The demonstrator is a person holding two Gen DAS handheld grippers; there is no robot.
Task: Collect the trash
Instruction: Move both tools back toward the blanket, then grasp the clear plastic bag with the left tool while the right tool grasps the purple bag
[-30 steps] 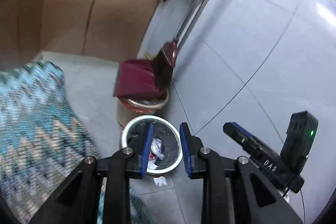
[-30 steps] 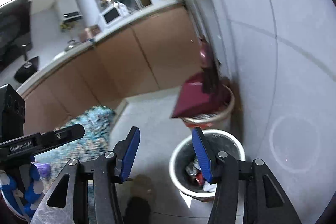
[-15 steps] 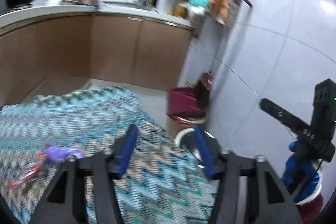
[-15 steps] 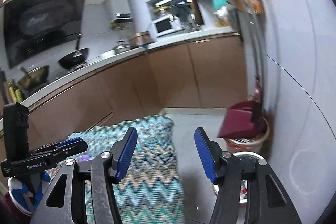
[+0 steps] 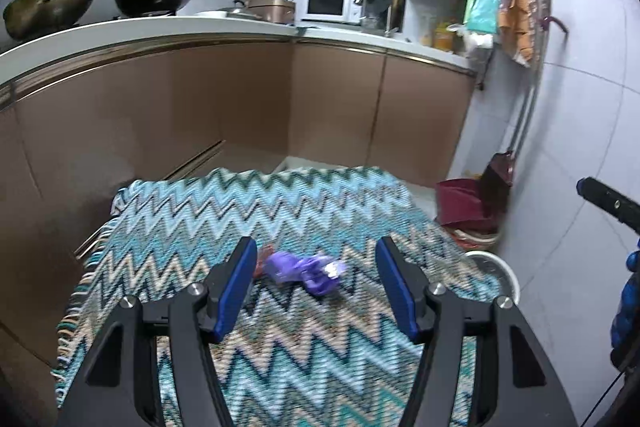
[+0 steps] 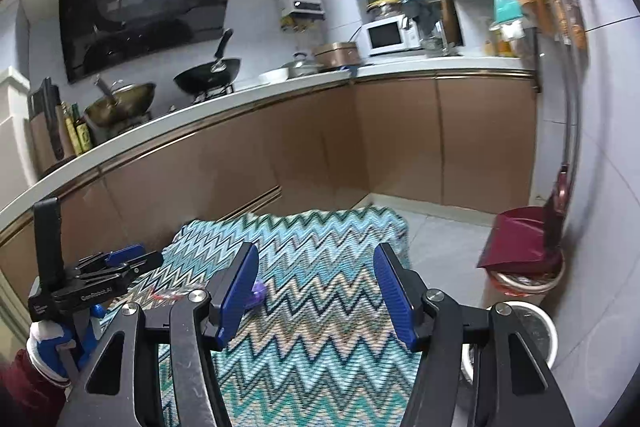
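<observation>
My left hand-held gripper (image 5: 316, 277) stands open and empty, low in the frame, its jaws framing a crumpled purple wrapper (image 5: 304, 269) that lies on the zigzag cloth (image 5: 280, 359) just beyond the tips. My right hand-held gripper (image 6: 316, 283) is empty too, jaws opening; in its view the wrapper is mostly hidden behind the left blue pad. Something red (image 5: 260, 263) beside the wrapper is too blurred to name. The white bin (image 5: 496, 273) sits at lower right, its inside cut off by the cloth edge, and the dustpan (image 5: 460, 203) stands behind it. I judge the risk is pinching cloth with the wrapper and dragging it, or the light foil slipping out before the bin
</observation>
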